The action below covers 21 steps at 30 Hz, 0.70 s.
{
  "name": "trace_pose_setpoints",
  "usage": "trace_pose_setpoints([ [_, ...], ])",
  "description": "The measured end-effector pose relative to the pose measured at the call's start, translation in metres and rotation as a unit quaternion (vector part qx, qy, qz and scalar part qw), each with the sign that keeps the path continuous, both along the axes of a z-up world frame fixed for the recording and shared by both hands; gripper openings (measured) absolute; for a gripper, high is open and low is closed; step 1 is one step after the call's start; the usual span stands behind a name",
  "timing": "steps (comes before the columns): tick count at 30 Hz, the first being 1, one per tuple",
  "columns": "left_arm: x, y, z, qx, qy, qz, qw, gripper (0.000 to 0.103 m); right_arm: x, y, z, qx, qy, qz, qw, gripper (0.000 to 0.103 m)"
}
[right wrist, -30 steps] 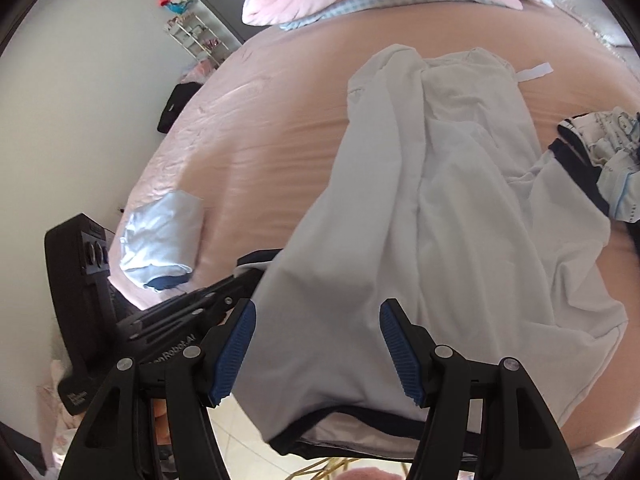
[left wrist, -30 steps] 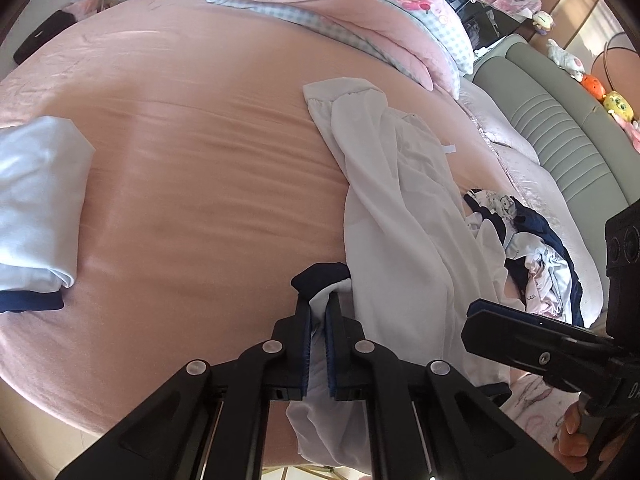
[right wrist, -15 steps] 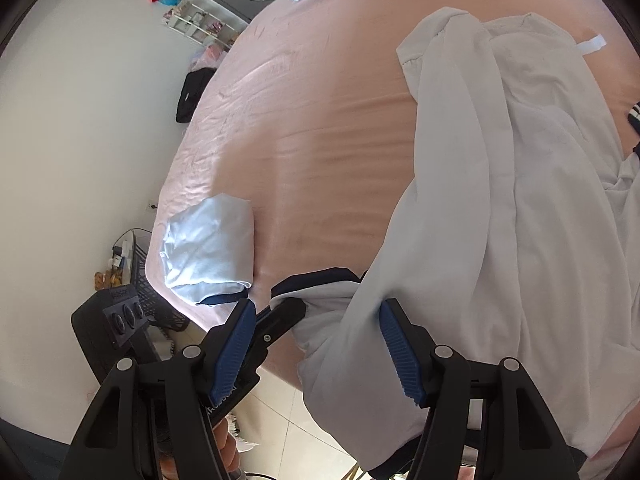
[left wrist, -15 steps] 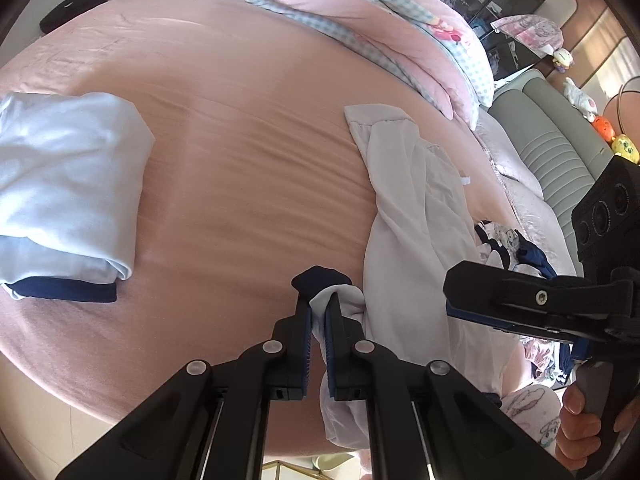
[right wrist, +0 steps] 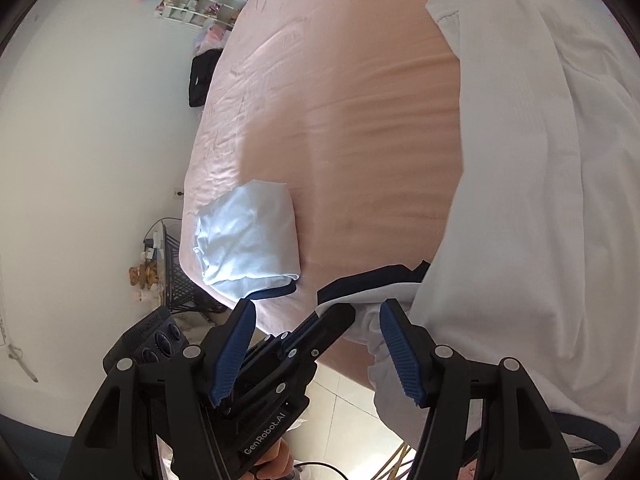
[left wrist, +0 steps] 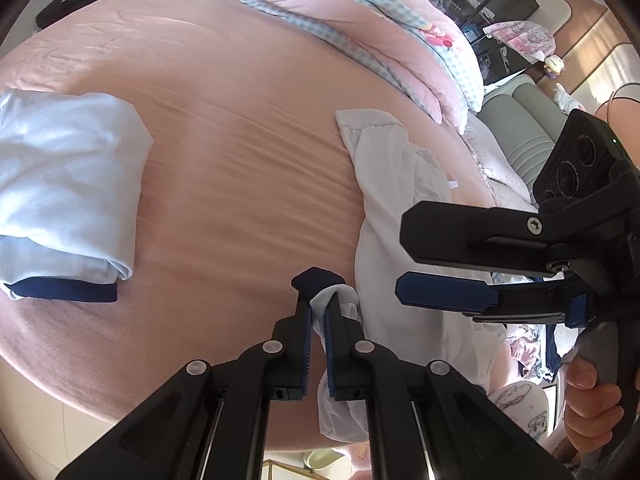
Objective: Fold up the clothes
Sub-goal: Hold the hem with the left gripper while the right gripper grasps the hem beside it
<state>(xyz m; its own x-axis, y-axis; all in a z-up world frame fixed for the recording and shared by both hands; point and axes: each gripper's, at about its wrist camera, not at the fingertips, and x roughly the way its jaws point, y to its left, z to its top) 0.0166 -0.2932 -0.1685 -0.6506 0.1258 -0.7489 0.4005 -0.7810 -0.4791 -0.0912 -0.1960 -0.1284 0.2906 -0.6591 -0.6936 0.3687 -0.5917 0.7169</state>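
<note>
- The left gripper [left wrist: 318, 312] is seen at the lower centre of the left wrist view, its jaws pressed together on a navy-trimmed corner of the white garment [left wrist: 384, 208].
- The garment is draped right of centre on the pink bed [left wrist: 240, 152], its lower part hanging over the edge.
- The right gripper [right wrist: 318, 354] is held with jaws spread, nothing pinched.
- A folded pale blue garment [left wrist: 68, 184] is laid at the left of the frame.

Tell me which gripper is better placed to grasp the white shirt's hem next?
Right: the right gripper is open beside the white shirt, while the left gripper already clamps its navy-trimmed corner.
</note>
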Motion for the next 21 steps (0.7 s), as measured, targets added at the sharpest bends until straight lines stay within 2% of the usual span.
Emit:
trace_pose_setpoints([
  [3, 0.000, 0.002, 0.001, 0.005, 0.005, -0.005, 1.0000, 0.005, 0.007, -0.011, -0.004, 0.026, 0.003, 0.025, 0.999, 0.064],
  [5, 0.000, 0.005, 0.001, 0.007, 0.008, -0.009, 0.9999, 0.005, 0.006, -0.009, -0.018, 0.066, -0.009, 0.010, 0.998, 0.064],
  [7, 0.000, 0.008, 0.000, 0.011, 0.009, -0.014, 0.9998, 0.005, 0.005, -0.005, -0.029, 0.081, -0.019, -0.003, 0.996, 0.064],
  [10, -0.001, 0.014, -0.001, 0.021, 0.011, -0.022, 0.9995, 0.005, 0.004, 0.000, -0.038, 0.079, -0.033, -0.024, 0.996, 0.064],
  [16, -0.004, 0.027, 0.000, 0.020, 0.012, -0.044, 0.9988, 0.005, 0.002, 0.000, -0.042, 0.083, -0.022, -0.044, 0.995, 0.062],
  [17, -0.004, 0.029, 0.000, 0.020, 0.012, -0.046, 0.9986, 0.005, 0.002, 0.000, -0.042, 0.084, -0.017, -0.046, 0.995, 0.060],
  [19, -0.004, 0.032, 0.000, 0.021, 0.010, -0.050, 0.9985, 0.005, 0.001, 0.001, -0.046, 0.084, -0.016, -0.052, 0.995, 0.043],
  [21, -0.003, 0.034, -0.002, 0.020, 0.007, -0.053, 0.9984, 0.005, 0.000, 0.003, -0.050, 0.085, -0.016, -0.058, 0.995, 0.033],
])
